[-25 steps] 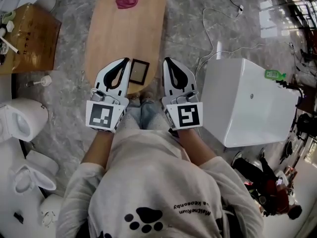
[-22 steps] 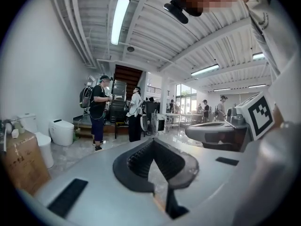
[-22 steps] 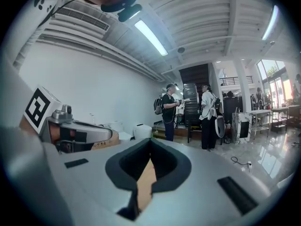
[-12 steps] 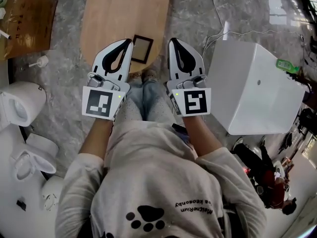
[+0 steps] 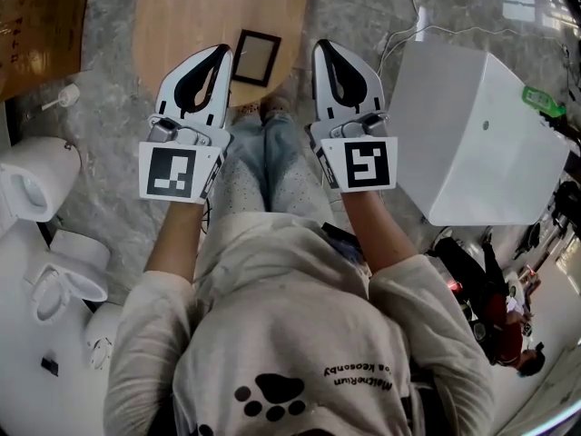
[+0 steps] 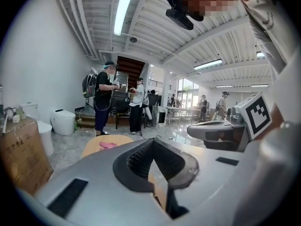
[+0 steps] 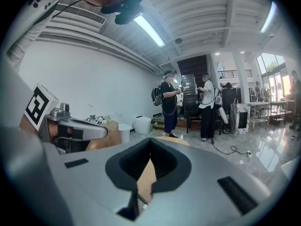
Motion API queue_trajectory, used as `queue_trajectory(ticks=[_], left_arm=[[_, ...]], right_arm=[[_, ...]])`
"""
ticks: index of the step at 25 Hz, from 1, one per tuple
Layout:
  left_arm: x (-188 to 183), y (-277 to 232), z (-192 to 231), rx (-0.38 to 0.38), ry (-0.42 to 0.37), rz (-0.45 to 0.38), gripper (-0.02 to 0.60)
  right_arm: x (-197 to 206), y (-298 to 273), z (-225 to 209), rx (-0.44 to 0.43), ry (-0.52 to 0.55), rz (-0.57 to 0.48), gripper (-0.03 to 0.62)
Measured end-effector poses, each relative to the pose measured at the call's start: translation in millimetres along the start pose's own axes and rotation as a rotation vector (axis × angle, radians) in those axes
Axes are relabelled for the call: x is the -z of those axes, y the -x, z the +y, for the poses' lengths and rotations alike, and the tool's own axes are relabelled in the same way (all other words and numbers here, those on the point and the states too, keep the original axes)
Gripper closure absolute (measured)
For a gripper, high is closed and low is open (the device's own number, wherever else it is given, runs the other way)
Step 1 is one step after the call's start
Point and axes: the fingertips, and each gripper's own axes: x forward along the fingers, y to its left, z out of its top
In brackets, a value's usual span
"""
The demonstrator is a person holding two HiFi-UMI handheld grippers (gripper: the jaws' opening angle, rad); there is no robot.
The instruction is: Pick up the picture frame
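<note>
The picture frame (image 5: 255,57) is found flat at the near edge of the tabletop (image 5: 182,16), seen between the left tongs (image 5: 221,54) and right tongs (image 5: 320,47), both clenched and empty. Unless these are opened first, the frame could be pushed off the edge.

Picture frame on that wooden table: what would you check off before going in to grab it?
1. Picture frame in sight, lying on the wooden table: ok.
2. Nothing lying on the frame: ok.
3. Left gripper open, ready to grab: not ok, jaws shut and empty.
4. Right gripper open, ready to grab: not ok, jaws shut and empty.
5. Frame fully on the table, not hanging over its near edge: cannot tell.
</note>
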Motion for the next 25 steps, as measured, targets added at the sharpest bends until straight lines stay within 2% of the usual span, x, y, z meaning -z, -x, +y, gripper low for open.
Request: queue_trajectory(ticks=[17,25], left_arm=[[69,-12,7,-0.026,0.044,0.058,0.574],[94,-20,10,-0.017,0.033,0.080,0.574]], right_arm=[[71,-9,2,-0.024,-0.003,0.081,0.586],[99,-13,3,-0.022,-0.022,0.115,0.586]])
